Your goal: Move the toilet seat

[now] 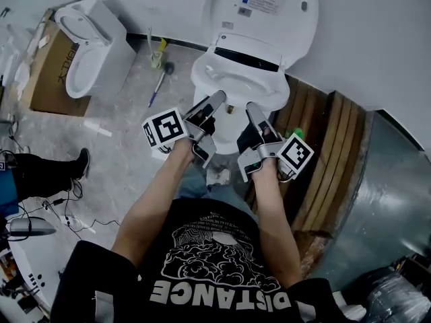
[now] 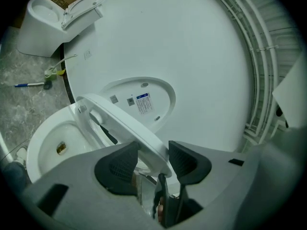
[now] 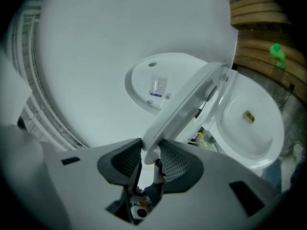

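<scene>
The white toilet seat (image 1: 250,48) is lifted partway off the bowl (image 1: 225,86), with the lid (image 1: 269,9) standing upright against the wall behind it. In the left gripper view the seat's front rim (image 2: 122,123) lies between the jaws of my left gripper (image 2: 153,159). It rests by one pad and the jaws stand wider than the rim. In the right gripper view my right gripper (image 3: 150,157) is shut on the seat's rim (image 3: 189,102), with both pads pressing it. Both grippers (image 1: 215,101) (image 1: 253,110) reach in from the toilet's front.
A second toilet (image 1: 87,46) stands beside a cardboard box (image 1: 47,79) at the left. A toilet brush (image 1: 159,85) lies on the floor. Wooden planks (image 1: 330,147) lean at the right, with a green bottle (image 3: 276,54) near them. Another person's leg (image 1: 47,173) is at far left.
</scene>
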A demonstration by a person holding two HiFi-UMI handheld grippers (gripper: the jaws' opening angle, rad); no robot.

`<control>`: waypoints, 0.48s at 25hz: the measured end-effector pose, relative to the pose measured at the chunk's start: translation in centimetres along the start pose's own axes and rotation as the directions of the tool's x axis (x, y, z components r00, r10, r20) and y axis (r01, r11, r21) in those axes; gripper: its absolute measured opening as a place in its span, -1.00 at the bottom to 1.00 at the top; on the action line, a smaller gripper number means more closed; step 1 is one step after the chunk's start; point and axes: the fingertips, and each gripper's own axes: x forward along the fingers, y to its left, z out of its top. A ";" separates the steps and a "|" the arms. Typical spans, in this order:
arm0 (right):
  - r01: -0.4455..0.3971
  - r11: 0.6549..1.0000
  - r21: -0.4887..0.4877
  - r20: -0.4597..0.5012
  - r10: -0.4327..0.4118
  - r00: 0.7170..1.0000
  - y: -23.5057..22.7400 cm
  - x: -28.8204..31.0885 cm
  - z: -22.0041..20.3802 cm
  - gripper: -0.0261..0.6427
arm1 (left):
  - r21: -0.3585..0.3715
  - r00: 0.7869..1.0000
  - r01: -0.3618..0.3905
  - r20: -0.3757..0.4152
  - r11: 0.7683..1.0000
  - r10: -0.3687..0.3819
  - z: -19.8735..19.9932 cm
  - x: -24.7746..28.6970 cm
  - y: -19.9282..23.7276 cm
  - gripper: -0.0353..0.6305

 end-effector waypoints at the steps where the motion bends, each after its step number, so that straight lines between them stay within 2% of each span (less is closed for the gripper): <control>1: -0.009 1.000 0.004 0.006 0.009 1.000 0.3 0.2 0.2 -0.53 | 0.002 1.000 0.003 0.001 1.000 -0.003 0.2 0.1 -0.1 -0.29; 12: -0.065 0.998 0.013 0.062 0.064 0.996 2.7 2.5 3.0 -0.52 | 0.000 0.997 0.073 0.004 0.997 -0.073 2.9 2.8 -2.1 -0.29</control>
